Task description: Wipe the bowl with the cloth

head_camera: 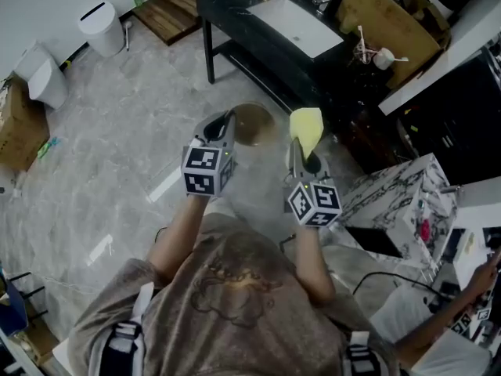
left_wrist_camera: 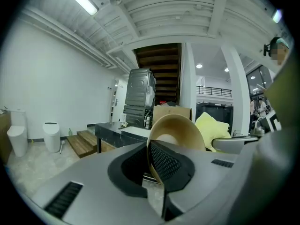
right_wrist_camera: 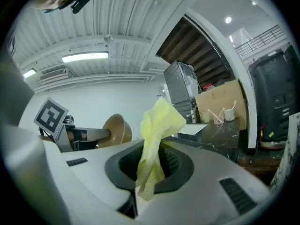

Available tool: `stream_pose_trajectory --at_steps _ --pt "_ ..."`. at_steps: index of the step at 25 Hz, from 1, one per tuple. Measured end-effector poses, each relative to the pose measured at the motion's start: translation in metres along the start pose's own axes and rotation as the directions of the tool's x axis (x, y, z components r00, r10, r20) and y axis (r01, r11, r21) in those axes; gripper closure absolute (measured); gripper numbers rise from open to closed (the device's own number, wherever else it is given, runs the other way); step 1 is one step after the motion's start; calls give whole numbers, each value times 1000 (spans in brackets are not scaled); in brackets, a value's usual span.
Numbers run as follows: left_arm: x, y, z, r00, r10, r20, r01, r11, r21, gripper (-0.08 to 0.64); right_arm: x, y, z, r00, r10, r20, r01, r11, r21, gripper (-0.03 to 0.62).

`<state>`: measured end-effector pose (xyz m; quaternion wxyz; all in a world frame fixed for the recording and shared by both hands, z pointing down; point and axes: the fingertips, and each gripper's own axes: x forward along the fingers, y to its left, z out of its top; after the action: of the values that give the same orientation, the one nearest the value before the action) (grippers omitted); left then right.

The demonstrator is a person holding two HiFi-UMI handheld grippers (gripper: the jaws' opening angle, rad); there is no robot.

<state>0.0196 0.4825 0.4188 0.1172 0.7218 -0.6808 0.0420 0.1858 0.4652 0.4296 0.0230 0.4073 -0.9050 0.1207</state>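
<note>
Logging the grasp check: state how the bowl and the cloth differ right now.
The bowl is brown, rigid and round; the cloth is yellow, soft and bunched. The bowl is pinched by its rim in the tongs of the left gripper, tipped on its side; the cloth sticks up from the tongs of the right gripper. Both are held in the air, apart from each other.

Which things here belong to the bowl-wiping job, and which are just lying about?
In the job:
- tan round bowl, rim clamped in the left gripper
- yellow cloth, pinched in the right gripper

Lying about:
- white lidded bin
- wooden steps
- black table
- brown cardboard box
- white cup of sticks
</note>
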Motion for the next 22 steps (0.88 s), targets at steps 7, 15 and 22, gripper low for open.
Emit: stream_pose_trajectory --at_steps 7,15,22 --pt "19 8 8 1000 9 20 -9 1000 19 545 19 -5 -2 1000 19 -6 -19 1000 -10 568" --pt "67 18 10 1000 4 2 -4 1000 15 545 61 -30 2 1000 17 -12 -17 1000 -7 566" --pt "126 36 19 1000 -7 -6 7 1000 8 545 114 -59 9 999 6 -35 -6 1000 -5 566"
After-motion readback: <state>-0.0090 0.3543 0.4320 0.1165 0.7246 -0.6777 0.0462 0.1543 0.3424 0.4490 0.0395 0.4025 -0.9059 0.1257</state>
